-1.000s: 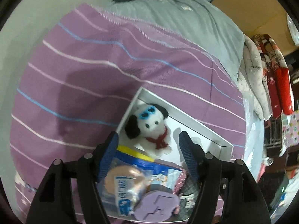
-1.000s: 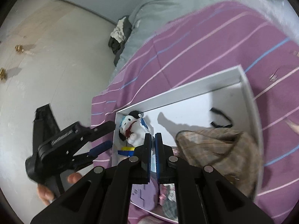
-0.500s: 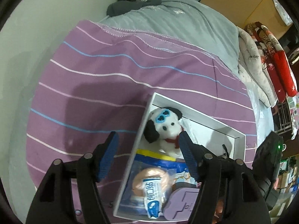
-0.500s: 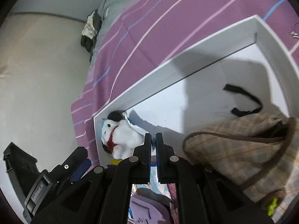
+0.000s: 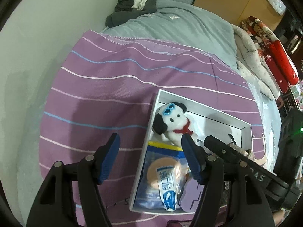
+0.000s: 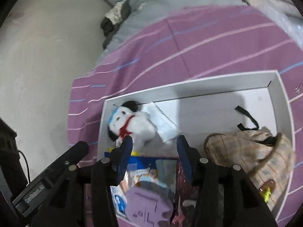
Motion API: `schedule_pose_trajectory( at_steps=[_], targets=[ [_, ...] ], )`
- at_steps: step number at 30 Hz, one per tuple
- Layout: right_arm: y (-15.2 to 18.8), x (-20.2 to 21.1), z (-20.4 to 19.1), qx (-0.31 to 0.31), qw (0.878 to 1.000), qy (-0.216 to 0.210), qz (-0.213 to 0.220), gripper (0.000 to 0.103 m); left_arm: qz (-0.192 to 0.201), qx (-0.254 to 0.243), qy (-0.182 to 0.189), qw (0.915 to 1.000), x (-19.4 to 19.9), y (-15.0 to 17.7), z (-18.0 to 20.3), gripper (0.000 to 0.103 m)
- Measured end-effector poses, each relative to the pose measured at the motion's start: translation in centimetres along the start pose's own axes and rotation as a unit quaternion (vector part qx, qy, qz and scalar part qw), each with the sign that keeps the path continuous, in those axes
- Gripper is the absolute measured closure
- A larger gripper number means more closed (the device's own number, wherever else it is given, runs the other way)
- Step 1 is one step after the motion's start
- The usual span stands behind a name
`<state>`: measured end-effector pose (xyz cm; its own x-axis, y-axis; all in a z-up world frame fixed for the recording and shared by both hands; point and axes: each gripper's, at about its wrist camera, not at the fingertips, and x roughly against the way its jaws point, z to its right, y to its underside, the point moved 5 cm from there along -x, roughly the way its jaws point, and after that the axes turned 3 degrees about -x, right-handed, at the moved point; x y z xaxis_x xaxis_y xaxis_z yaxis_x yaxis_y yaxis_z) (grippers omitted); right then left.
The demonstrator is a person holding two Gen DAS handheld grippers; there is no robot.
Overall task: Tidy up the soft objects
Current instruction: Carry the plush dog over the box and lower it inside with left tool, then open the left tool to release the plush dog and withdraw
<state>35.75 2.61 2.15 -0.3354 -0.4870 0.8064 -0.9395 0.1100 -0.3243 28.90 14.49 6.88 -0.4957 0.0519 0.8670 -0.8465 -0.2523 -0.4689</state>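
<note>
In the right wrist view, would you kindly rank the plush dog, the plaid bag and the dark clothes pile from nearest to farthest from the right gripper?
1. Plush dog, just beyond the right gripper, left.
2. Plaid bag, right side of the box.
3. Dark clothes pile, far up the bed.

Left gripper jaws spread wide, right gripper jaws likewise apart, both empty

One plush dog, one plaid bag, one white box
</note>
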Motion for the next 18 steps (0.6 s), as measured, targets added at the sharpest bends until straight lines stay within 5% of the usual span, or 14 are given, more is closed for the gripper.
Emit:
schedule_pose_trajectory(
  at_steps=[18],
  targets=[
    [3.5,6.8,-0.7,0.090,0.996,0.017,0.011,0.054,0.035,-0.031,-0.002,0.9989,3.8,2.3,1.0,0.035]
  ],
)
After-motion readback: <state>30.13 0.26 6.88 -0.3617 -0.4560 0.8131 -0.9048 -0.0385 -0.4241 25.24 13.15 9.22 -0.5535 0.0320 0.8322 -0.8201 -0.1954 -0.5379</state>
